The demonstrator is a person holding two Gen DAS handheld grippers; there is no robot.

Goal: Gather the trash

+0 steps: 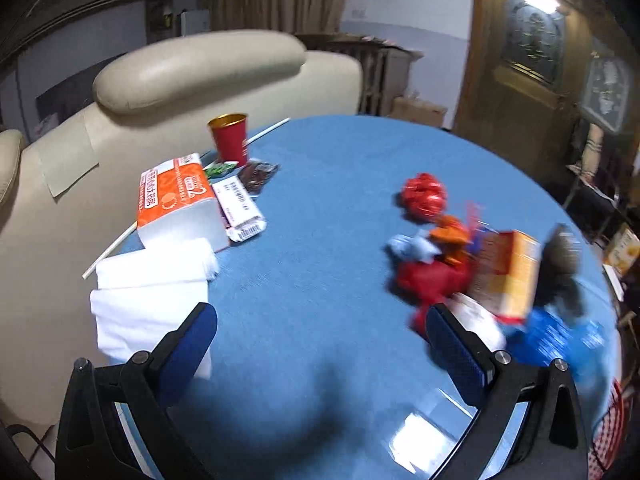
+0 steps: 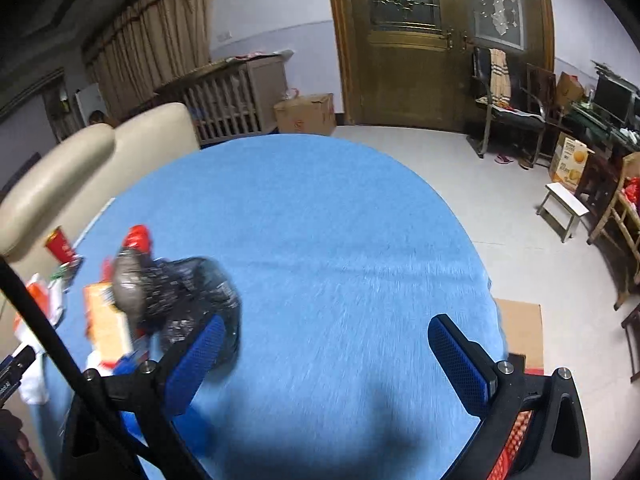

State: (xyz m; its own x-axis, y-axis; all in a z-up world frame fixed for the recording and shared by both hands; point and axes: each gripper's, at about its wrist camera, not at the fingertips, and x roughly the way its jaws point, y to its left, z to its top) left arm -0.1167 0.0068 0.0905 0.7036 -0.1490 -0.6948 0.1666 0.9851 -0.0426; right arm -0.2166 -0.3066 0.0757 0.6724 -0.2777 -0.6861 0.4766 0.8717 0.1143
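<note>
1. The left gripper hangs over the blue tablecloth with its jaws spread wide and nothing between them.
2. Just off its right finger lies a blurred heap of trash: a red crumpled wrapper farthest ahead, then a pale blue scrap, an orange wrapper, an orange carton and a blue packet nearest the finger.
3. A black plastic bag sits at the heap's far right side.
4. Against its left finger lies a white folded cloth; ahead of that stands an orange tissue pack, with a white sachet beside it.
5. Farther ahead to the left stands a red paper cup, upright, with a white stick just behind it.
6. The right gripper also stands wide open, gripping nothing, over bare cloth.
7. The black plastic bag touches its left finger; the orange carton lies just beyond.
</note>
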